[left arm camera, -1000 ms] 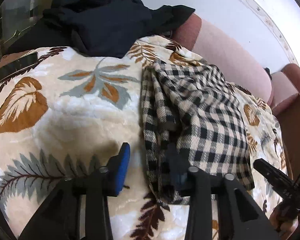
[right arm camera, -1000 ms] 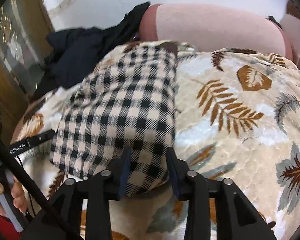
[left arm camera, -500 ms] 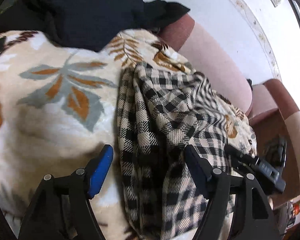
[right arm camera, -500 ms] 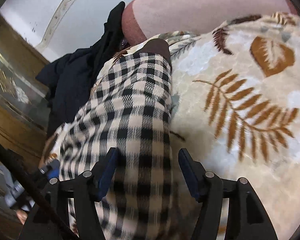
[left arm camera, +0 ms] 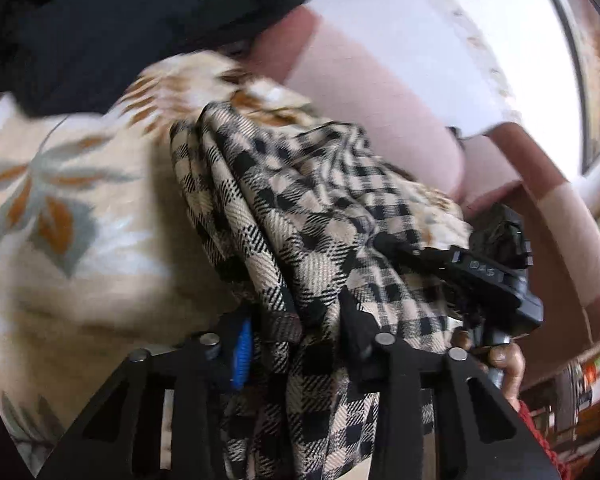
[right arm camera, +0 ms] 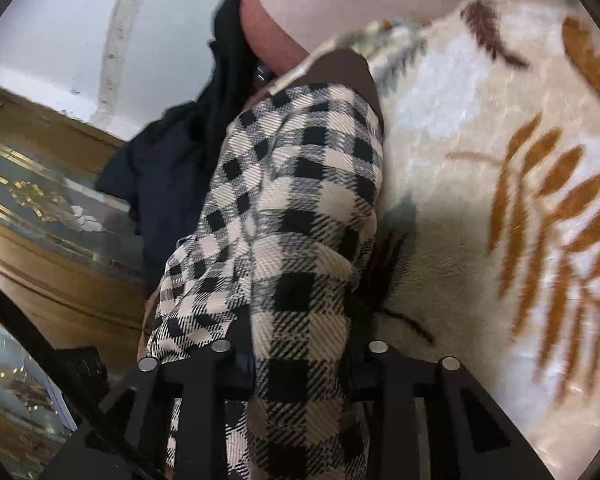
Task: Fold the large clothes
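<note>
Both grippers have closed in since half a second ago, when their fingers stood wide apart either side of the cloth.

Left gripper [left arm camera: 296, 334]: fingers pinched on a bunched fold of the checked garment [left arm camera: 300, 216], bottom centre of its view.

Right gripper [right arm camera: 300, 356]: fingers clamped on the same garment [right arm camera: 296, 208], bottom centre of its view; also seen at right of the left view [left arm camera: 460, 268], with the holding hand [left arm camera: 504, 364] below it.

Checked garment: black and cream, gathered and rumpled, running from lower centre to mid-frame in both views, over the leaf-print blanket [left arm camera: 72, 216].

Dark clothing [left arm camera: 112, 28]: heaped at upper left of the left view.

Pink sofa back [left arm camera: 380, 96]: upper right of centre, behind the blanket.
</note>
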Demonstrator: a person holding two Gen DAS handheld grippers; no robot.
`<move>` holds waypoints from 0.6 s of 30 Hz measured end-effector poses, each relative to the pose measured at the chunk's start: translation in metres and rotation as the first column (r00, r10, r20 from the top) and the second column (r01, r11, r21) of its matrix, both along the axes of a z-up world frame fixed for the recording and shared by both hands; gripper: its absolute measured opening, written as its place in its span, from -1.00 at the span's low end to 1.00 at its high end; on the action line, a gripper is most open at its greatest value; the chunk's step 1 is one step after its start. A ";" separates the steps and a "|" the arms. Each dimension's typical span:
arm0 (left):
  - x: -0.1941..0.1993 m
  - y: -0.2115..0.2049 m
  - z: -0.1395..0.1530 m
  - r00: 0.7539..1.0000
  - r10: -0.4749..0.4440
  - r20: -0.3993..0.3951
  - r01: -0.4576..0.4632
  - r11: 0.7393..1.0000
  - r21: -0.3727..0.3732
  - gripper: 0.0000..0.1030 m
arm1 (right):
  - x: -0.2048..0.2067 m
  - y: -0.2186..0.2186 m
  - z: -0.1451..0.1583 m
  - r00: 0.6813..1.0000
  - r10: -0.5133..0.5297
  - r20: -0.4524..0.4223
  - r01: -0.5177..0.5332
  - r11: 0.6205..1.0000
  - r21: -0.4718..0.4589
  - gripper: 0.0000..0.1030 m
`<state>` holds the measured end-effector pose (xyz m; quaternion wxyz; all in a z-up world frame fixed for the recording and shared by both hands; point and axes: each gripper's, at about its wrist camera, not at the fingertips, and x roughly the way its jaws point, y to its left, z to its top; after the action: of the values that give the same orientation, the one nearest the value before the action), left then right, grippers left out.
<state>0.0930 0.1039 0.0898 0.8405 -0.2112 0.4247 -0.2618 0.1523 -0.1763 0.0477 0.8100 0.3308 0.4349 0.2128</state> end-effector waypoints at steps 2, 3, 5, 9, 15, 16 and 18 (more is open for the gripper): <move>-0.006 -0.014 0.007 0.999 -0.026 0.023 0.026 0.999 0.025 -0.37 | -0.015 -0.015 0.011 0.999 -0.027 0.033 0.028 1.000 -0.014 -0.38; -0.005 -0.020 0.006 1.000 -0.026 0.015 0.025 0.999 0.046 -0.36 | -0.022 -0.022 0.013 0.998 -0.040 0.042 0.041 0.998 -0.036 -0.38; 0.001 -0.033 -0.005 1.000 -0.007 -0.020 0.009 0.993 0.116 -0.33 | -0.028 -0.023 0.009 0.998 -0.060 0.024 0.063 0.987 -0.149 -0.15; 0.000 -0.028 -0.006 0.998 0.031 -0.054 -0.025 0.994 0.107 -0.30 | -0.044 -0.018 0.006 0.996 -0.087 0.015 0.088 0.955 -0.284 0.02; -0.026 -0.003 0.042 0.984 0.152 0.094 -0.162 0.981 0.104 -0.03 | -0.123 -0.015 0.047 0.977 -0.085 0.195 0.162 0.890 -0.427 0.06; -0.024 -0.006 0.047 0.983 0.154 0.098 -0.163 0.981 0.100 0.05 | -0.135 -0.011 0.050 0.978 -0.055 0.200 0.142 0.881 -0.451 0.06; -0.014 -0.021 0.048 0.988 0.134 0.079 -0.145 0.979 0.146 0.08 | -0.157 0.000 0.050 0.981 0.029 0.190 0.072 0.861 -0.503 -0.11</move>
<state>0.0790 0.0826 0.1379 0.8845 -0.1671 0.3984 -0.1762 -0.0050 -0.1764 0.0978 0.9088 0.0886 0.3920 0.1123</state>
